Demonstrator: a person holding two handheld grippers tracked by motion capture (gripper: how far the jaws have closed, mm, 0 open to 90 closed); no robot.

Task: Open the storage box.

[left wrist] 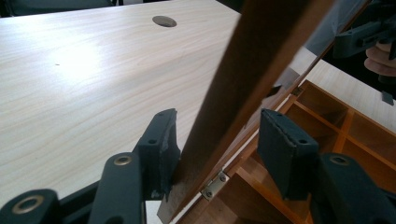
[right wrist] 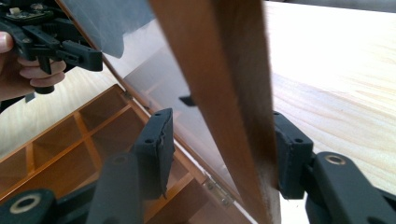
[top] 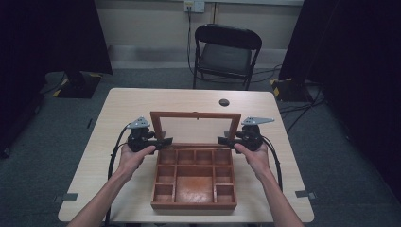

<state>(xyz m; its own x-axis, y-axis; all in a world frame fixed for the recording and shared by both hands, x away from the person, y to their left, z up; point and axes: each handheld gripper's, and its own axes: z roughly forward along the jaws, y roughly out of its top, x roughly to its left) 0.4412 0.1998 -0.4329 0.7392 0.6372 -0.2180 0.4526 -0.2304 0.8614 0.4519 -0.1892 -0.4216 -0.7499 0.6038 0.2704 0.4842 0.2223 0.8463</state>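
Pale smooth wooden table (top: 123, 101) holds my brown wooden box with little compartments (top: 194, 178) in its middle. Its glass-paned lid (top: 196, 126) stands up at the back. My left gripper (left wrist: 215, 140) and right gripper (right wrist: 224, 149) each straddle a lid side, half open, one pad touching. Next I guess I tip it gently.

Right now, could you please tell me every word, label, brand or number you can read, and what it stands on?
None: the wooden box, its lid, the table and both grippers bear no legible text.
Wall socket: any markings are too small to read.
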